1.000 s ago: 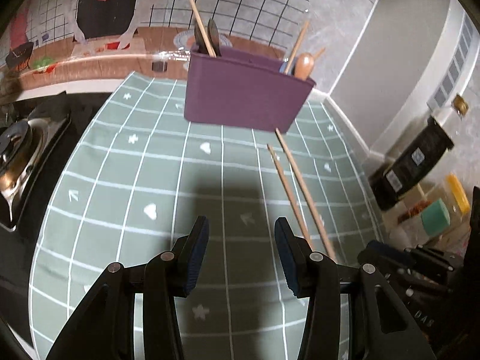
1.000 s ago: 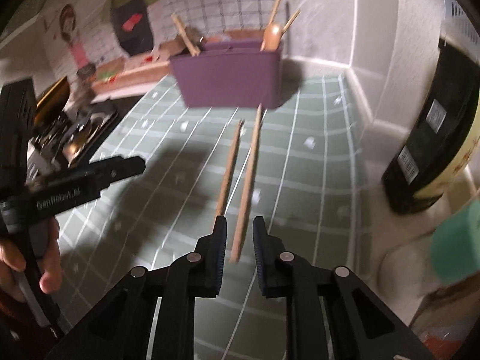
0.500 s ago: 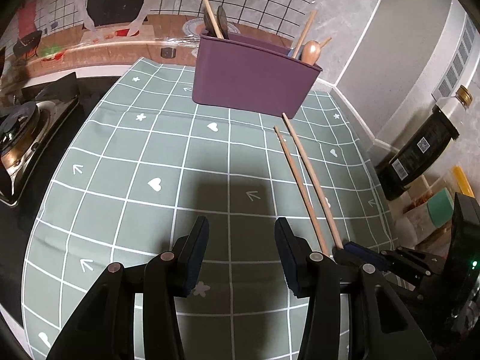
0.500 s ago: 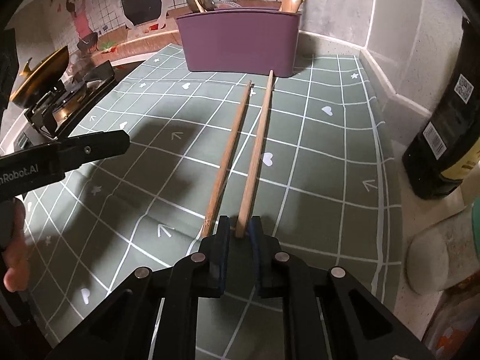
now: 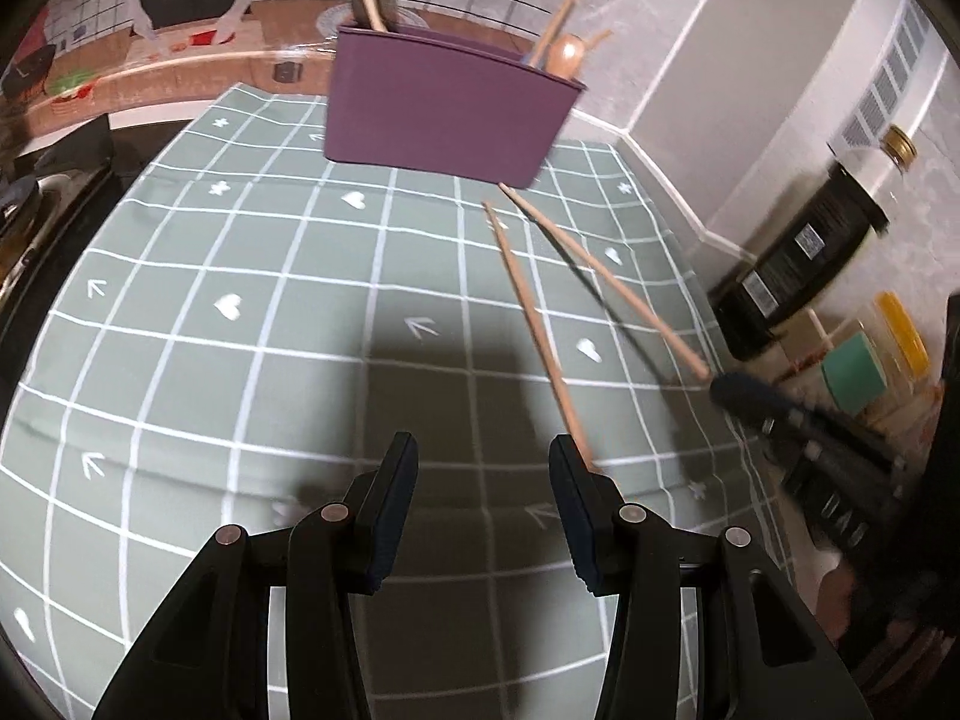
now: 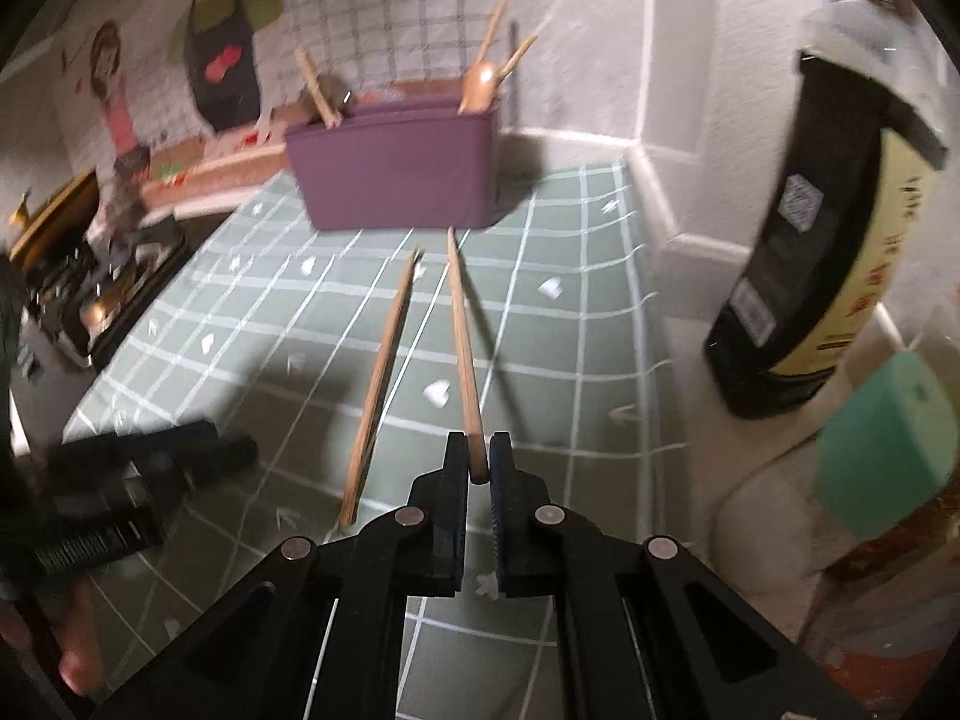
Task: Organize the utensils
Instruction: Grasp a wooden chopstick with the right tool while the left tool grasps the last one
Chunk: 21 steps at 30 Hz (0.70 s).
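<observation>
Two wooden chopsticks lie on a green grid mat [image 5: 240, 300] in front of a purple utensil holder [image 5: 444, 114] [image 6: 396, 168] that has wooden utensils standing in it. My right gripper [image 6: 478, 456] [image 5: 729, 387] is closing, and its pads press on the near end of the right chopstick [image 6: 462, 330] [image 5: 600, 276], which is raised off the mat above its shadow. The left chopstick [image 6: 384, 372] [image 5: 531, 318] lies flat. My left gripper [image 5: 483, 456] hangs open over the mat with nothing between its fingers; that chopstick's near end is by its right finger.
A dark bottle [image 6: 828, 240] [image 5: 798, 264] and a teal block [image 6: 888, 438] stand off the mat's right edge, against the wall. A stove [image 6: 90, 300] borders the mat on the left. A hand on the left gripper's handle shows at the lower left of the right wrist view.
My right gripper has shut on the right chopstick's near end and raised it off the mat. My left gripper has moved forward and lower, still open.
</observation>
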Each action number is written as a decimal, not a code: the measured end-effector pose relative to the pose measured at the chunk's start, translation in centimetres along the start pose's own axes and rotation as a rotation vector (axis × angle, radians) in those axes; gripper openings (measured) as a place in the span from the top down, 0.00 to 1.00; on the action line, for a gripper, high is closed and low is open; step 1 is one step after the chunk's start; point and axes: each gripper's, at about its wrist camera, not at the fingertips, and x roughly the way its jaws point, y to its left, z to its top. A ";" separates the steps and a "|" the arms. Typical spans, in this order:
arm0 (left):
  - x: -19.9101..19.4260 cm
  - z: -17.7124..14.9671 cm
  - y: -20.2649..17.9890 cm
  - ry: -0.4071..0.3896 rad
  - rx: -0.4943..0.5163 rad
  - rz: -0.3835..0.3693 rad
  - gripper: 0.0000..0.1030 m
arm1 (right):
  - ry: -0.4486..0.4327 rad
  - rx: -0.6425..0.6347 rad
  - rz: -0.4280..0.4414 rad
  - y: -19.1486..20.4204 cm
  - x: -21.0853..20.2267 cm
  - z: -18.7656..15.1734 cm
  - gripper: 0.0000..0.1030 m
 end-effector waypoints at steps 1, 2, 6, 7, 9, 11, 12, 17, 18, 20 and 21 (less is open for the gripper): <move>0.1 -0.3 -0.5 0.002 0.005 -0.003 0.55 | -0.010 0.009 0.001 -0.1 -0.3 0.2 0.93; 0.3 -0.5 -0.8 0.003 0.008 -0.003 0.55 | -0.022 0.016 0.000 -0.3 -0.6 0.4 0.93; 0.7 -1.4 -2.4 0.007 0.053 0.001 0.55 | -0.054 0.035 -0.006 -0.6 -1.3 0.6 0.93; 0.9 -1.6 -2.9 0.004 0.068 0.002 0.57 | -0.059 0.043 -0.003 -0.6 -1.4 0.6 0.93; 1.0 -1.8 -3.4 0.001 0.078 0.001 0.61 | -0.067 0.058 0.004 -0.9 -1.7 0.6 0.93; 1.2 -1.9 -3.9 -0.005 0.091 0.010 0.68 | -0.072 0.069 0.007 -1.2 -1.9 0.5 0.93; 1.3 -1.9 -4.1 -0.004 0.095 0.013 0.68 | -0.073 0.075 0.011 -1.4 -1.9 0.5 0.93; 2.2 -2.1 -4.9 0.019 0.100 0.034 0.68 | -0.068 0.101 0.019 -2.1 -1.9 0.0 0.93; 2.3 -2.1 -4.9 0.017 0.103 0.042 0.68 | -0.068 0.106 0.020 -2.2 -1.9 0.0 0.93; 2.7 -2.1 -5.2 0.017 0.110 0.056 0.68 | -0.067 0.108 0.026 -2.4 -1.8 -0.1 0.93; 2.8 -2.1 -5.3 0.020 0.112 0.062 0.68 | -0.066 0.107 0.028 -2.4 -1.7 -0.1 0.93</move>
